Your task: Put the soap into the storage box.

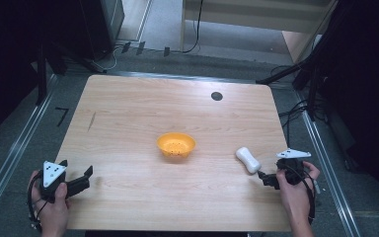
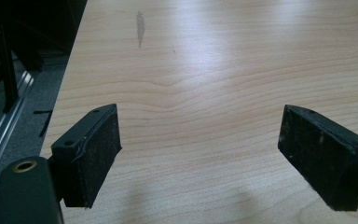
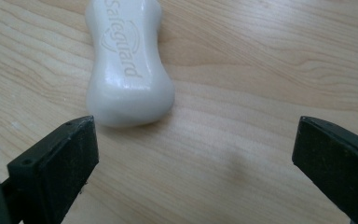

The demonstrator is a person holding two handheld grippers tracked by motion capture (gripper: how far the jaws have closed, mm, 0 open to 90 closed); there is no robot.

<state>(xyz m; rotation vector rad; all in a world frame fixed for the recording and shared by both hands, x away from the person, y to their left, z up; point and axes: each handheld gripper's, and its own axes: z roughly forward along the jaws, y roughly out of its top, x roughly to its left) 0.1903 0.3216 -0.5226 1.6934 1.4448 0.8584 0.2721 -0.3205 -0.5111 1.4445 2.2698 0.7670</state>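
Observation:
A white bar of soap [image 1: 247,159] lies on the wooden table [image 1: 138,103], right of an orange bowl [image 1: 176,144] that stands near the middle. My right gripper [image 1: 265,178] sits just behind the soap at the table's right front, open, held by a hand. In the right gripper view the soap [image 3: 128,65], stamped with a brand name, lies just ahead of the left jaw, and nothing is between the jaws of the right gripper [image 3: 196,154]. My left gripper [image 1: 76,169] rests open at the front left corner. In its own view the left gripper [image 2: 200,154] is over bare wood.
A small black round grommet [image 1: 216,96] sits near the table's far edge. A dark streak [image 1: 92,121] marks the wood at the left. Metal floor rails [image 1: 10,153] run along both sides, with cables [image 1: 296,111] and dark stands at the right.

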